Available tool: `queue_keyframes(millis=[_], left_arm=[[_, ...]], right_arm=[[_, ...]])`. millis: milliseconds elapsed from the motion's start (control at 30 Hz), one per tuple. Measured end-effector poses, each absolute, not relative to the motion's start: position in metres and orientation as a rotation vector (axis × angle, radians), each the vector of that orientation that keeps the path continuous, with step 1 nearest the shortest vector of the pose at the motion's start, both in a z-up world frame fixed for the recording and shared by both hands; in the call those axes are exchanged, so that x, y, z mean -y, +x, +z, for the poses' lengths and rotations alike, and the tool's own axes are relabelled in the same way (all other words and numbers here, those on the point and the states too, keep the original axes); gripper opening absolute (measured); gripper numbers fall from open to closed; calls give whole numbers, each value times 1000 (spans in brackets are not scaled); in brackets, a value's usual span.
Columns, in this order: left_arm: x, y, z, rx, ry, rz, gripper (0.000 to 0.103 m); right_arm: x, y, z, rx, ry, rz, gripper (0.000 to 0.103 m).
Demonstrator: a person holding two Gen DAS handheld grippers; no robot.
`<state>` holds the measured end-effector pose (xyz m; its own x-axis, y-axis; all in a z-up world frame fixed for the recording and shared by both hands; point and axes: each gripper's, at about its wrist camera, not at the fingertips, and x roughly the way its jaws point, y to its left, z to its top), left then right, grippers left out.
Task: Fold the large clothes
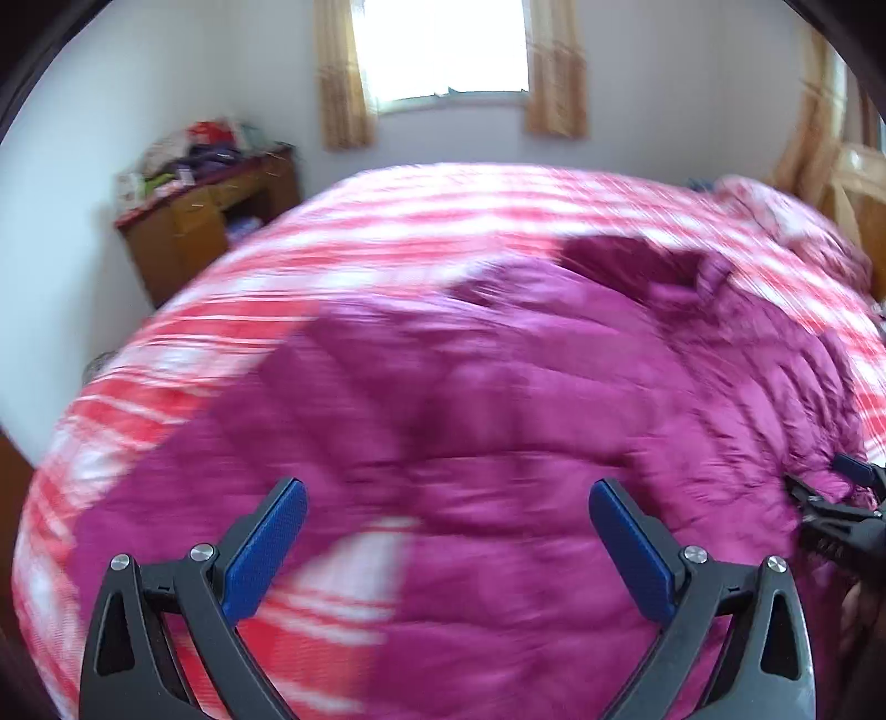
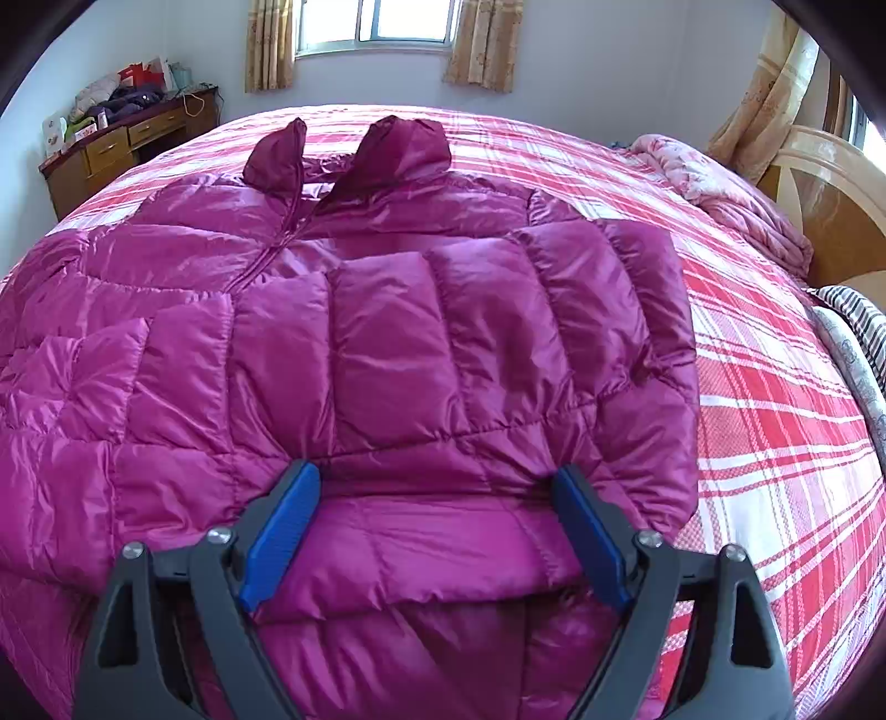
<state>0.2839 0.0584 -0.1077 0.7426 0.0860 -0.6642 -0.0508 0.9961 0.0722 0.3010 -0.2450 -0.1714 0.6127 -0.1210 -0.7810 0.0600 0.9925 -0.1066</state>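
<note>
Left wrist view: heavily smeared by blur. Left tongs (image 1: 447,498) spread wide, blue pads (image 1: 266,554) bare, nothing between them. Beneath and ahead, the magenta puffer jacket (image 1: 526,399) spread over the bed (image 1: 387,205) with its red-and-white plaid sheet. At the right edge, part of the right tongs (image 1: 836,509) against the jacket's side. Far off, a wooden table (image 1: 210,221) piled with clutter in the left corner, a bright window (image 1: 443,50) flanked by tan curtains.

Right wrist view: sharp. Right tongs (image 2: 436,479) standing wide, straddling a quilted fold of the jacket (image 2: 387,332) near its lower hem, fabric between the pads but not pinched. Jacket lying front up, zipper running toward the collar at the far end, one sleeve folded across the chest. To the right, bare plaid sheet, then a pink floral quilt (image 2: 736,205) bunched near the wooden headboard (image 2: 830,210), and a striped cloth (image 2: 858,321) at the bed's edge.
</note>
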Motion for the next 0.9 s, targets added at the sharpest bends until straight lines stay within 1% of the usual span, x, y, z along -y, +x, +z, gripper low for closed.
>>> queue_keyframes(millis=[100,233,400,500,533,600,667,733,767,900], left_arm=[[-126,261,-104,-705,42,222,102],[-214,234,-113,-722,-27,400,102],[-267,230,-140,-777,-148,460,102],[-276,235,-152,-785,-239,414,102],[-275,237,-154,-785,-252,404,100],[-271,241,-155,-774,-272,354,82],[-264,245,-155,-777,-255,331,43],[-262,245,-152,-760,-226,318,28],[-260,244,-148,-751,-216,314,22],[-262,233,-128,-686,-176,294,11]], right_arm=[[245,300,-171,-899,-73,-104,89],[245,299,-171,-896,-69,-99,89],[246,298,-170,-894,-75,-101,89],[246,298,-170,-892,-77,-102,89],[246,298,-170,-891,-78,-102,89],[245,298,-169,-890,-80,-104,90],[246,296,-169,-889,-82,-102,90],[245,297,-169,-888,-81,-102,90],[245,297,-169,-888,-82,-102,90],[245,297,-169,-885,-88,-105,90]])
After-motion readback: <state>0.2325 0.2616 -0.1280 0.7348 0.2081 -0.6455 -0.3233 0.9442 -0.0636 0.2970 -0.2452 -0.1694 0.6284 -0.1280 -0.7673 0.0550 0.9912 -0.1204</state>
